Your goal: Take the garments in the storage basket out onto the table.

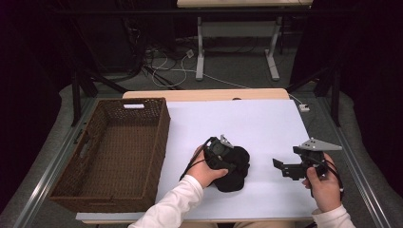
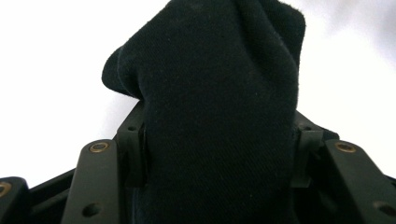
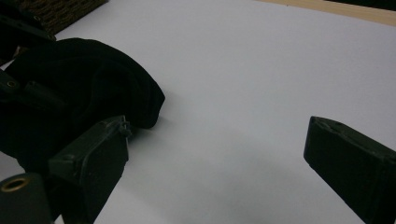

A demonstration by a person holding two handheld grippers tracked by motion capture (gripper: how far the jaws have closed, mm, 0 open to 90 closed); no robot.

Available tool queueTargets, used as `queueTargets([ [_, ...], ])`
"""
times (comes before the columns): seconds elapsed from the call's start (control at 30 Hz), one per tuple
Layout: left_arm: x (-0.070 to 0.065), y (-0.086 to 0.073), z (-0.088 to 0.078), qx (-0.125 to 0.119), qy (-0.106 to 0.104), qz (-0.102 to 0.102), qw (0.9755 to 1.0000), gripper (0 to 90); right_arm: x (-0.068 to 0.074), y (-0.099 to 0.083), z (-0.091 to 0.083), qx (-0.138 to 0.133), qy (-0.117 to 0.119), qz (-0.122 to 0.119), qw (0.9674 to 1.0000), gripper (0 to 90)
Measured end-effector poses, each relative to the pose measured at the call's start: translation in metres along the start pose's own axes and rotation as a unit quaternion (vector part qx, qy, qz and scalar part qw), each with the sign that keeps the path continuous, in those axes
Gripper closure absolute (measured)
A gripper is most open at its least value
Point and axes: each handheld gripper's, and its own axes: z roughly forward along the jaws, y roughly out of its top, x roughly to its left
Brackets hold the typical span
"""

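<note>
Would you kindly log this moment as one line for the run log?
left gripper: jaws around black cloth | right gripper: open, held beside cloth | basket: left of cloth | white table

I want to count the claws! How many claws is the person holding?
2. The left claw sits on the black cloth in the middle of the white table. The right claw is beside it, with nothing in it.
</note>
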Motion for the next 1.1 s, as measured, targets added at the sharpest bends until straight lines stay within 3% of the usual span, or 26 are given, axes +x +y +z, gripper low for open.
queueTargets([
  [0.37, 0.003, -0.011, 0.005, -0.023, -0.004, -0.015, 0.9996, 35.3, 0.004, -0.002, 0.005, 0.006, 0.004, -0.004, 1.0000, 5.9],
  [0.43, 0.004, -0.011, 0.005, -0.025, 0.003, 0.005, 0.9997, 34.5, 0.004, -0.002, 0.005, 0.005, 0.006, -0.004, 1.0000, 5.9],
  [0.77, 0.004, -0.015, 0.005, -0.041, -0.002, -0.001, 0.9991, 30.6, 0.007, -0.003, 0.008, 0.011, 0.007, -0.012, 0.9999, 6.0],
  [0.87, 0.004, -0.015, 0.005, -0.045, -0.013, -0.018, 0.9988, 28.1, 0.009, -0.003, 0.009, 0.010, 0.008, -0.008, 0.9999, 6.0],
  [0.93, 0.005, -0.015, 0.004, -0.054, -0.011, -0.013, 0.9984, 25.9, 0.010, -0.003, 0.010, 0.013, 0.008, -0.009, 0.9998, 6.0],
  [1.1, 0.005, -0.017, 0.001, -0.059, -0.017, -0.029, 0.9977, 17.2, 0.013, -0.004, 0.013, 0.015, 0.011, -0.013, 0.9997, 6.0],
])
